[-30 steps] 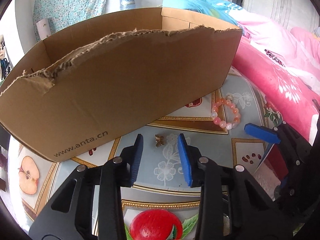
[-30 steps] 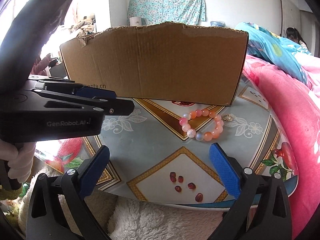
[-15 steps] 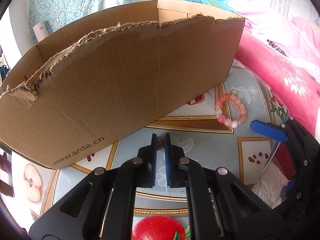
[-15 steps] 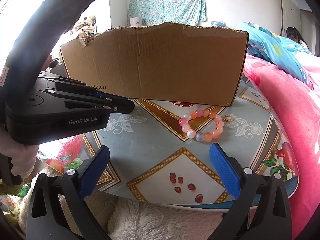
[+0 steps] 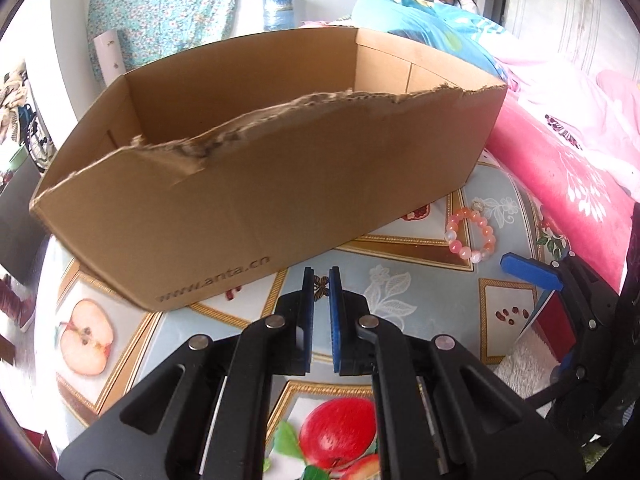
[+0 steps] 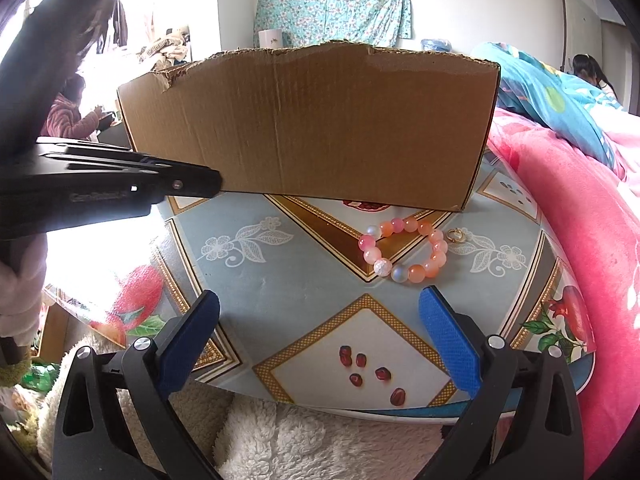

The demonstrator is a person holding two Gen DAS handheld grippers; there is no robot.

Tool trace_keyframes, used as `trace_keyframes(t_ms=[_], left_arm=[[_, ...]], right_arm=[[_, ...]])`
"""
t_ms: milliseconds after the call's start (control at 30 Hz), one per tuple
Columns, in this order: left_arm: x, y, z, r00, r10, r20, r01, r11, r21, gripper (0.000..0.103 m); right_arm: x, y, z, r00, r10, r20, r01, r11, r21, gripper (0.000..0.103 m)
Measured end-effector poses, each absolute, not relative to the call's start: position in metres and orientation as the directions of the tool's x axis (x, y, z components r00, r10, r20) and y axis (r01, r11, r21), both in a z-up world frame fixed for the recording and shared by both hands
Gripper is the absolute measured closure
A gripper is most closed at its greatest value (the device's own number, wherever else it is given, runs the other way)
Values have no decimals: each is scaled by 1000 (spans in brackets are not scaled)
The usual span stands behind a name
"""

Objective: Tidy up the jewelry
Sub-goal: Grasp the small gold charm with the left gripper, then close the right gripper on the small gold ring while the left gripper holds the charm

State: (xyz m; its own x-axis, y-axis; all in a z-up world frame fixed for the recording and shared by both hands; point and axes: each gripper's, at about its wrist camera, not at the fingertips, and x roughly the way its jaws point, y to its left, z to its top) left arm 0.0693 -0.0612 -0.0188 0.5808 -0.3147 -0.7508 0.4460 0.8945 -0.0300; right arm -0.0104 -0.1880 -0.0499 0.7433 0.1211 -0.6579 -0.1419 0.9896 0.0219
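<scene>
A round table [image 6: 280, 280] with a fruit-and-flower print carries a cardboard box [image 5: 304, 184], open at the top with a ragged torn front edge (the print on its wall reads www.anta.cn). The box fills the far half of the table; a pink blanket [image 6: 580, 240] lies along the right side. The left gripper [image 5: 321, 285] is raised just in front of the box wall, its blue pads pressed nearly together on a small bronze butterfly charm [image 5: 320, 285], which hangs pinched between the tips, clear of the tabletop. The right gripper [image 6: 320, 320] hovers at the near table edge with its pads spread wide and nothing between them. A bracelet [image 6: 404, 250] of pink and orange beads lies flat near the box's right corner, and a tiny gold ring [image 6: 454, 235] sits just beside it on the right.
</scene>
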Motion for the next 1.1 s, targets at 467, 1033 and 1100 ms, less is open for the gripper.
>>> trace_keyframes(t_ms=[467, 1033, 1100], left_arm=[[59, -19, -19, 615, -291, -733, 360, 931, -68, 97], [58, -5, -24, 619, -301, -725, 327, 938, -110, 97], [58, -5, -25, 619, -303, -725, 328, 938, -112, 97]], right_arm=[[32, -251, -17, 696, 263, -668, -102, 957, 271, 14], [45, -201, -22, 625, 429, -652, -314, 903, 293, 27], [44, -218, -18, 655, 370, -659, -271, 929, 253, 30]])
